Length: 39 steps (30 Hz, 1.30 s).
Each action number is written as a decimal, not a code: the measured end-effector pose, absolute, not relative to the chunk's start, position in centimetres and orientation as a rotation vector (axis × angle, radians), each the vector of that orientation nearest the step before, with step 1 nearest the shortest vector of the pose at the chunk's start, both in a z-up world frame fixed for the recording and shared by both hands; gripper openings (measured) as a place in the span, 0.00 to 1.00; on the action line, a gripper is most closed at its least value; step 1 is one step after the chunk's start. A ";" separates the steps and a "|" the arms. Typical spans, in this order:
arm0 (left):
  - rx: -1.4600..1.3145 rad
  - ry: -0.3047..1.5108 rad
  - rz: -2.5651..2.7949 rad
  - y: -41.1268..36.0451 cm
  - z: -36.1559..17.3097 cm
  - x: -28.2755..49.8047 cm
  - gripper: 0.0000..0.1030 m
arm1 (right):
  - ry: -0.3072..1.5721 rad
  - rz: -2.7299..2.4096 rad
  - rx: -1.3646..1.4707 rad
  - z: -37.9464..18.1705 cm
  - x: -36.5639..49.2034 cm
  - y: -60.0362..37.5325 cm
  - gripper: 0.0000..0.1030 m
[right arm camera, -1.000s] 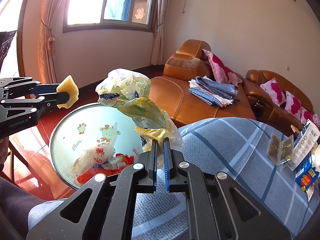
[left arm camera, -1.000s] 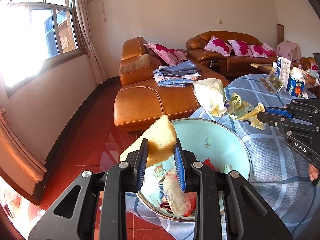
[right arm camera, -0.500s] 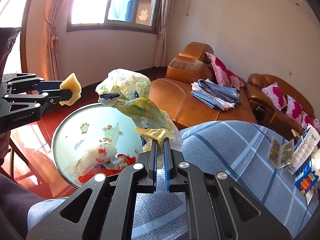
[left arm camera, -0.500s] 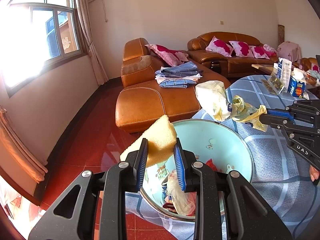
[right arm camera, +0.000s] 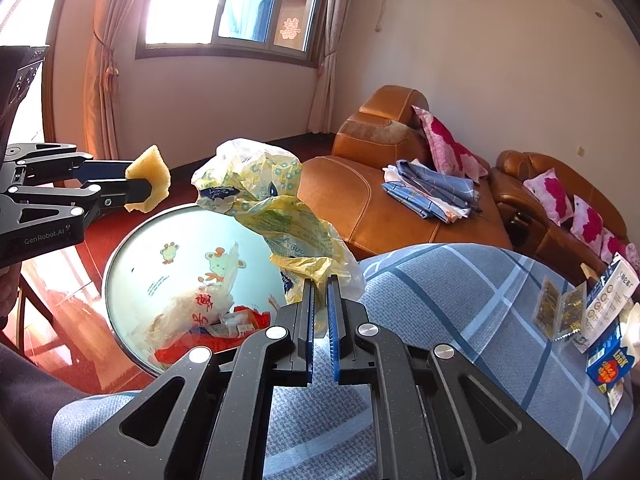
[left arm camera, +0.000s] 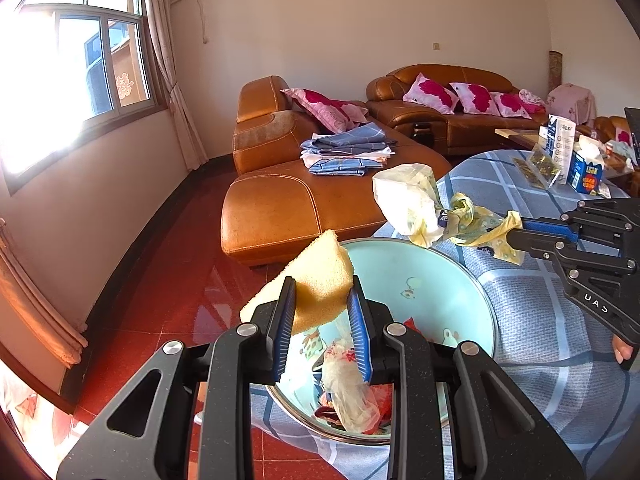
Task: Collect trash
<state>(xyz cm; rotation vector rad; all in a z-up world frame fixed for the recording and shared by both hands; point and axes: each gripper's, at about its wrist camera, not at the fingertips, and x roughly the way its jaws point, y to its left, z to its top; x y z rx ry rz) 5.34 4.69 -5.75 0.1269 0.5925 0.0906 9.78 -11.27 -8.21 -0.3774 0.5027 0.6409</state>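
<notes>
A light blue basin [left arm camera: 432, 276] [right arm camera: 176, 236] with cartoon prints sits at the table's edge, holding crumpled wrappers and red scraps [right arm camera: 204, 312]. My left gripper [left arm camera: 322, 288] [right arm camera: 146, 190] is shut on a yellow sponge [left arm camera: 320, 280] [right arm camera: 150, 184], held over the basin's near rim. My right gripper [right arm camera: 320, 282] [left arm camera: 514, 226] is shut on a crumpled yellow and white plastic bag [right arm camera: 264, 200] [left arm camera: 416, 204], which hangs above the basin's far side.
The table wears a blue plaid cloth [right arm camera: 440, 300]. Boxes and packets [right arm camera: 600, 320] lie at its right. An orange leather sofa [left arm camera: 304, 200] with folded clothes and pink cushions stands behind. Red floor [left arm camera: 160, 300] lies to the left. A person's finger [left arm camera: 622, 354] shows by the right gripper.
</notes>
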 end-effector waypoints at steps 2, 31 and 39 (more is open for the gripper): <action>0.125 0.593 0.086 4.7 -5.8 5.4 0.26 | 0.505 0.642 -0.376 -8.2 9.8 -11.2 0.07; 0.040 0.468 0.095 5.1 -4.0 4.0 0.89 | 0.388 0.522 -0.167 -6.2 9.8 -16.2 0.49; 0.032 0.460 0.095 5.2 -3.8 3.7 0.90 | 0.382 0.505 -0.161 -6.2 9.7 -16.5 0.49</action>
